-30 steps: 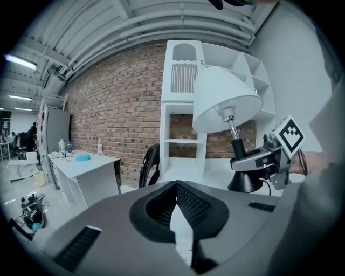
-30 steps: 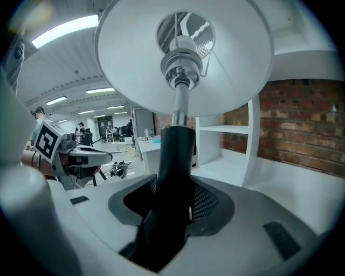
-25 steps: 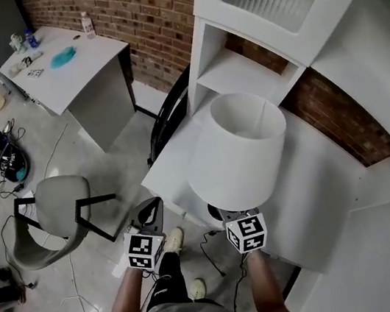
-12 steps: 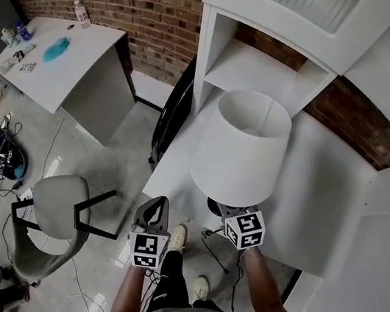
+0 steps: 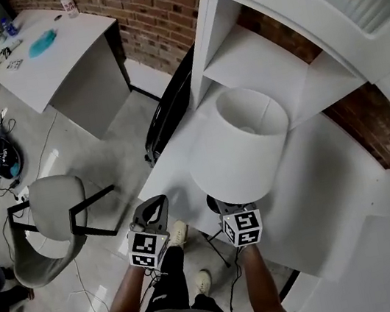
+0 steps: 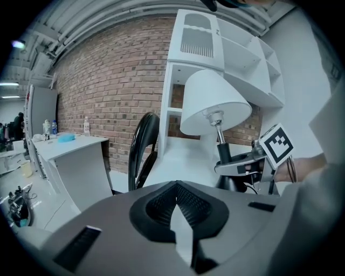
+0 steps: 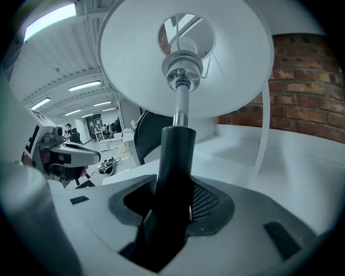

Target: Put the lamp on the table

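Observation:
The lamp has a white shade [image 5: 242, 147] on a black stem [image 7: 175, 161] with a dark round base [image 5: 213, 204]. It hangs upright over the front edge of the white table [image 5: 174, 166]. Whether the base touches the tabletop I cannot tell. My right gripper [image 5: 229, 211] is shut on the stem low down, just under the shade. In the left gripper view the lamp [image 6: 213, 102] shows at the right with the right gripper [image 6: 245, 164] clamped on it. My left gripper [image 5: 155, 205] is off the table's edge to the lamp's left, shut and holding nothing.
A white shelf unit [image 5: 270, 33] rises behind the table against a brick wall. A black chair [image 5: 168, 111] stands at the table's left end. A grey chair [image 5: 48, 215] is on the floor, with a second white table [image 5: 51, 61] beyond. The lamp's cable [image 5: 219, 248] dangles below.
Both grippers and the lamp have come down closer to the table's front edge. The right gripper has kept its hold on the stem.

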{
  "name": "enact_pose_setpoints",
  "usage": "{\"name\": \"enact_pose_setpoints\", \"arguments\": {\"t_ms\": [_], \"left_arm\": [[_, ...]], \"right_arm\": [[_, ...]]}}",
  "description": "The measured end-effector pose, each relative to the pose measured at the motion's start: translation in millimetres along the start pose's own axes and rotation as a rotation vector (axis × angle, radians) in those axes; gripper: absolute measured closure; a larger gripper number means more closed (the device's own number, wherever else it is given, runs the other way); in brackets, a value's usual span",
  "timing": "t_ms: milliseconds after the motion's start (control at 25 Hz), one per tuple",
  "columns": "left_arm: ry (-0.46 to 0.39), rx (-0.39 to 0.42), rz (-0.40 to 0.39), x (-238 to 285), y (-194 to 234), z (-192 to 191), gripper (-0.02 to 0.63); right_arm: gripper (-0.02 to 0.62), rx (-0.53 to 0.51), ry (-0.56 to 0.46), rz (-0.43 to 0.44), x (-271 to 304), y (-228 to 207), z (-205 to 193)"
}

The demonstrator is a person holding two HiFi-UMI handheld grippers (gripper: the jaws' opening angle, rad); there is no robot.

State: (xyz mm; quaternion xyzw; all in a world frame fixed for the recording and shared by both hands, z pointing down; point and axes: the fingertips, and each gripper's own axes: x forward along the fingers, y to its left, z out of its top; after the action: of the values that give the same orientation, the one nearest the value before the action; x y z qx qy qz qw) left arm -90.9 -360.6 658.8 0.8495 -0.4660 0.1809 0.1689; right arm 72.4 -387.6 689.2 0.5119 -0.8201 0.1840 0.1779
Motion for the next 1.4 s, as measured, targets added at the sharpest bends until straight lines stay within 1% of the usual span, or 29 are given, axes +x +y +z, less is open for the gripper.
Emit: {"name": "enact_pose_setpoints", "arguments": {"t_ms": [360,680,920,1120,1400], "left_arm": [[0.028,-0.010,-0.001,6,2,-13,0.601],[0.031,-0.006,0.000,-5,1,-18,0.601],[0.022,0.011,-0.002,-9,-2,-18,0.601],[0.018,0.034,-0.031,-9,-18,-18,0.601],[0.004,0.056,-0.055,-9,-29,-18,0.601]], "right_arm": [[0.408,0.018,-0.013,-0.002,6,-5,-3],[0.408,-0.032,-0.052,-0.005,3,1,-4],[0.408,-0.044,-0.115,-0.010,-2,3,-5],[0.408,-0.055,-0.153,-0.013,-6,4,-8],[0.408,-0.057,-0.208,-0.019,-9,4,-9]]}}
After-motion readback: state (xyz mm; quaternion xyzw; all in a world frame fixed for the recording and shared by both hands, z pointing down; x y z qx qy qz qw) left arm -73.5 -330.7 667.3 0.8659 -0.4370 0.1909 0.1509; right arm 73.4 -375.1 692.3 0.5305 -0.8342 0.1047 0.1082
